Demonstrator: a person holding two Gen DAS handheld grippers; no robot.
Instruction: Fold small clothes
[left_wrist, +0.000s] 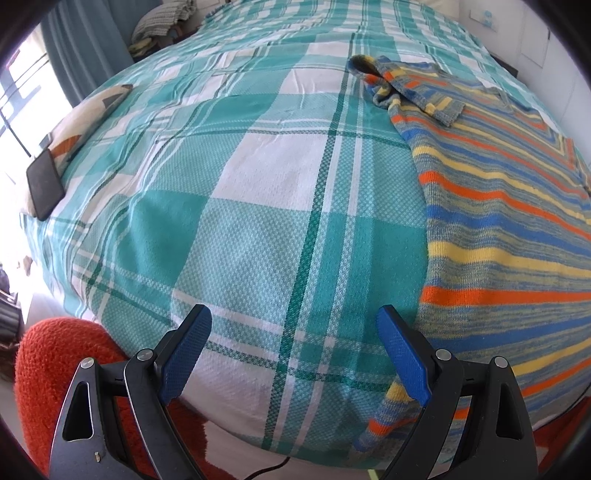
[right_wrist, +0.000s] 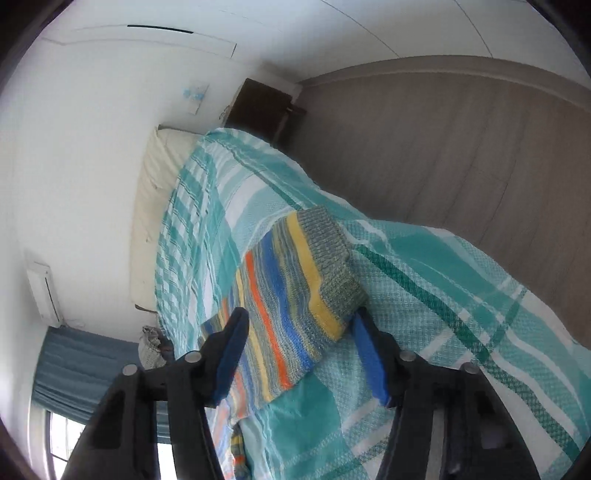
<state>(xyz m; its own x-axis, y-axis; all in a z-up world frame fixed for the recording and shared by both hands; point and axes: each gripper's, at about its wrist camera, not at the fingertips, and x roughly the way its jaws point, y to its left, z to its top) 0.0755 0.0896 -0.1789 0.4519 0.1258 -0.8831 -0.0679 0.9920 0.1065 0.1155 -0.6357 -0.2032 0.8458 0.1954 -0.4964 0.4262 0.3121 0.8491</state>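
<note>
Lying lengthwise along bed (left_wrist: 258, 221): sweater (left_wrist: 498, 221)

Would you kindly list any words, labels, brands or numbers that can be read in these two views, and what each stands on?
None can be read.
The small picture on the wall: too blurred to show any text.
The dark phone on the bed: blank screen.
The striped sweater: no label showing.

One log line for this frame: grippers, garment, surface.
left gripper: open, over bedspread, empty | right gripper: open, straddling sleeve cuff | striped sweater: flat on plaid bedspread, far sleeve folded in | phase: pre-grasp
</note>
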